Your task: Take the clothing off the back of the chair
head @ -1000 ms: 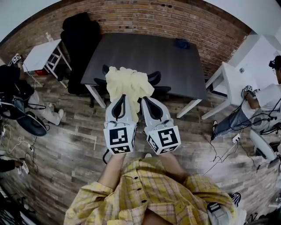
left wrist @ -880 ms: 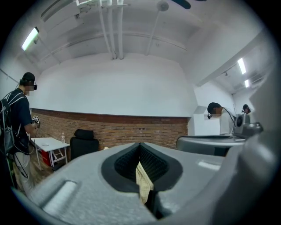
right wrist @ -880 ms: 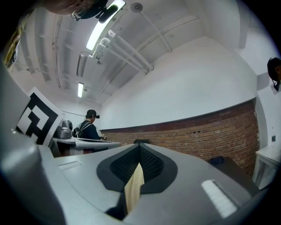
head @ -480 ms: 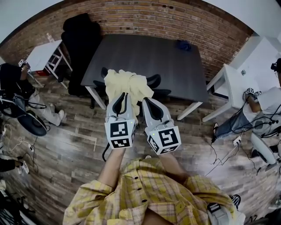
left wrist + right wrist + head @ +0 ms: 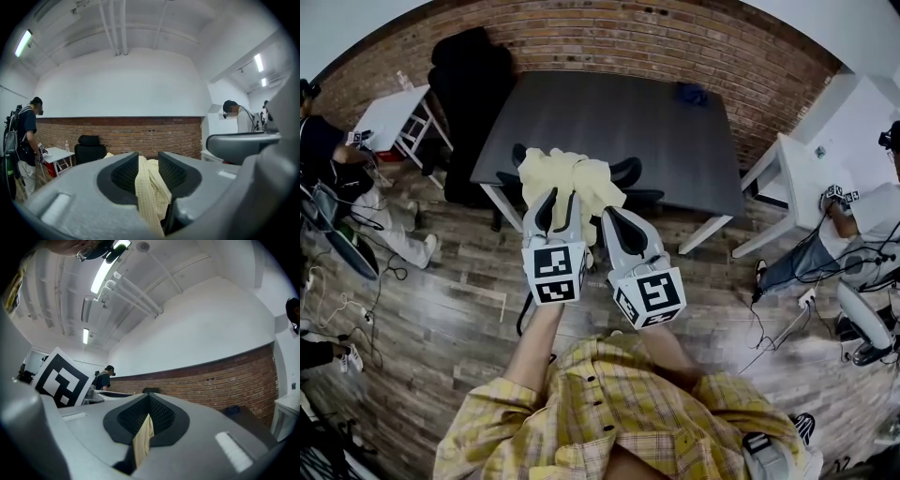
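A dark table (image 5: pixel 609 122) stands in front of a brick wall (image 5: pixel 609 37), with a small blue object (image 5: pixel 689 94) near its far right corner. A tall black office chair (image 5: pixel 469 84) stands at its left end, beside a small white table (image 5: pixel 389 117). A white desk (image 5: pixel 789 164) stands at the right, and cables (image 5: pixel 773 328) trail over the wooden floor (image 5: pixel 441 309).

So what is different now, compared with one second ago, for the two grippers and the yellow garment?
The left gripper has just been opening its jaws: they now stand apart, with the yellow garment hanging loose between them. It has also moved slightly toward the chair. The right gripper stays shut on the yellow garment, in the same place. The cloth is still bunched at the chair.
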A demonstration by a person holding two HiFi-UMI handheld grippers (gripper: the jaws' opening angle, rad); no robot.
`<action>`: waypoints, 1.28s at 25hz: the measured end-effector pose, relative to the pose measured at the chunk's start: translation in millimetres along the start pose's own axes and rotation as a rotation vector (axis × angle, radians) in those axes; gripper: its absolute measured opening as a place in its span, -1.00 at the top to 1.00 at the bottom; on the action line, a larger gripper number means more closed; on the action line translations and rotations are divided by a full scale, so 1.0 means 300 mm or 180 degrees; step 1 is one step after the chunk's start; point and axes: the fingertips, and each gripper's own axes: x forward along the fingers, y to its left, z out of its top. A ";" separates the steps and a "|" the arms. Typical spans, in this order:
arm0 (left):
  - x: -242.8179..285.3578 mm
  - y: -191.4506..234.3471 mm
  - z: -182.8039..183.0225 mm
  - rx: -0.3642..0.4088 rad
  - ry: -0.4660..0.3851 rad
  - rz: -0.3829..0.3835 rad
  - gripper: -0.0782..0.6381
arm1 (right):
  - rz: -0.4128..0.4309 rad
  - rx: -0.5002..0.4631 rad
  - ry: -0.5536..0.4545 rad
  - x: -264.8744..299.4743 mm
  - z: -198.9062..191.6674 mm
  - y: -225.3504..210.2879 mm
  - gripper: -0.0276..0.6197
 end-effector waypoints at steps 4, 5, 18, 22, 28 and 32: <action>0.033 0.012 0.001 0.0079 0.0021 0.0038 0.37 | 0.0005 0.0001 0.0006 0.005 -0.003 -0.008 0.91; 0.041 0.017 0.001 0.0097 0.0028 0.0050 0.35 | 0.0008 0.0005 0.0005 0.006 -0.002 -0.009 0.91; 0.143 0.037 -0.019 0.0191 0.0165 0.0098 0.09 | 0.0020 0.0001 0.0005 0.013 0.002 -0.029 0.91; 0.170 0.048 -0.034 0.0107 0.0210 0.0099 0.06 | 0.0030 -0.0009 0.0011 0.012 -0.002 -0.030 0.91; 0.211 0.070 -0.064 0.0114 0.0309 0.0135 -0.02 | 0.0061 -0.0017 0.0026 0.017 -0.005 -0.026 0.91; 0.226 0.083 -0.070 0.0147 0.0337 0.0148 -0.02 | 0.0069 -0.0012 0.0036 0.015 -0.012 -0.025 0.91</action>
